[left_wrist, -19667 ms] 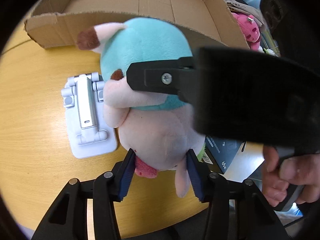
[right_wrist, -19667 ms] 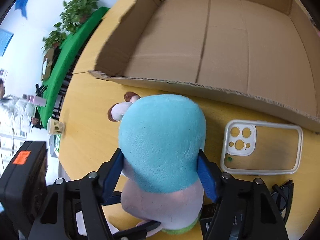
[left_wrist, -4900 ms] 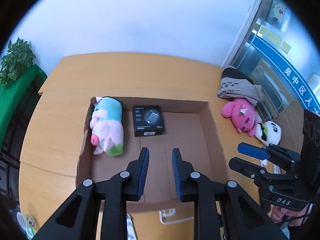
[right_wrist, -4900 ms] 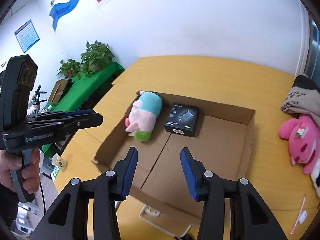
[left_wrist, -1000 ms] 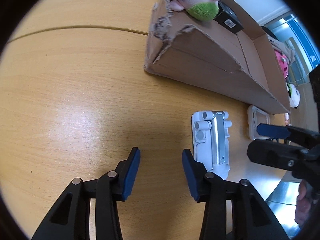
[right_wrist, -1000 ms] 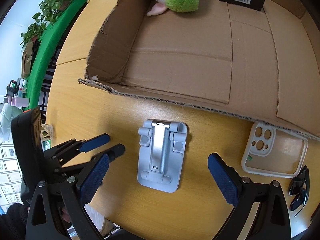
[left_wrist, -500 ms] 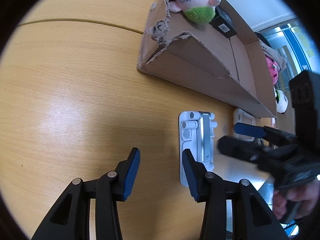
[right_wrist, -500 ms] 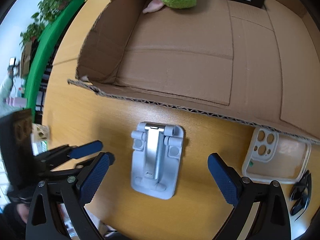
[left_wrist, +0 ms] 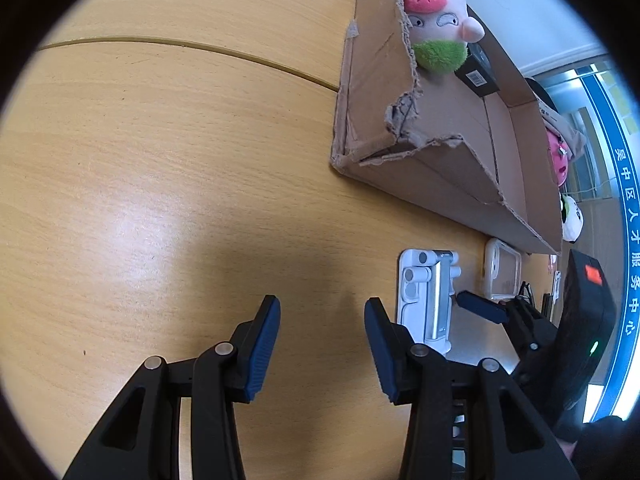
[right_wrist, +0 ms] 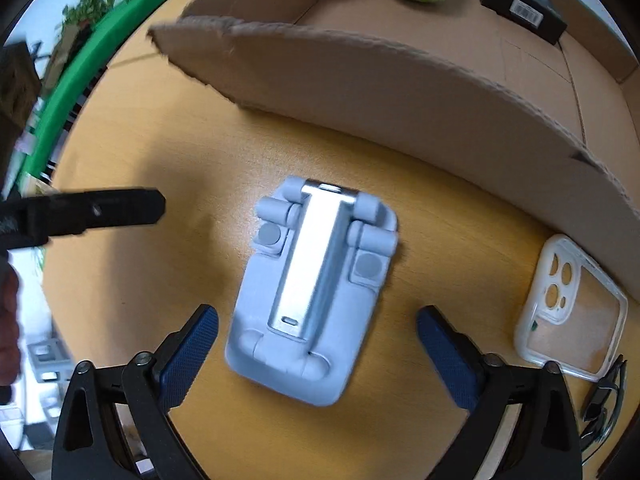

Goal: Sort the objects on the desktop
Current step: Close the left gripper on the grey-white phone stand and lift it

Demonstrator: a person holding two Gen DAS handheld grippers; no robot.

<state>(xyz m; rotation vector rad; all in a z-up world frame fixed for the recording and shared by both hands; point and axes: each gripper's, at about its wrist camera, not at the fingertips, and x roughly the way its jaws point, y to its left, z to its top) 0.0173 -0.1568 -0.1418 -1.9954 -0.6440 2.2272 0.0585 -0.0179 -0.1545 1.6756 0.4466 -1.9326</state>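
phone stand [right_wrist: 316, 292], folded flat and pale grey with a metal strip down its middle, lies on the wooden table [left_wrist: 160, 160] just in front of the cardboard box [right_wrist: 400, 92], framed by the right claw [right_wrist: 316, 344], whose blue-padded jaws stand wide apart on either side of it without touching. it looks rigid and probably of modest weight, with a hinged arm that could swing if caught; its smooth plastic may slip, so the likeliest hold is across the two long side edges of the base, low and square, not on the hinge knuckles at the far end. lying so flat, it leaves little edge to bite on. the left claw [left_wrist: 322, 332] hangs open over bare table just to the stand's left, empty. one clear phone case [right_wrist: 572, 308] lies beside the stand on its right, near the box wall, and one dark folded pair of glasses [right_wrist: 604, 396], partly cut off at the frame's edge, sits beyond it. inside the box there are two things: one plush pig [left_wrist: 436, 20] with a green tuft and one small black carton [right_wrist: 520, 4] bearing a barcode. past the box, one pink plush [left_wrist: 558, 160] and one panda plush [left_wrist: 572, 218] rest at the far edge, near a grey bundle too small to make out.
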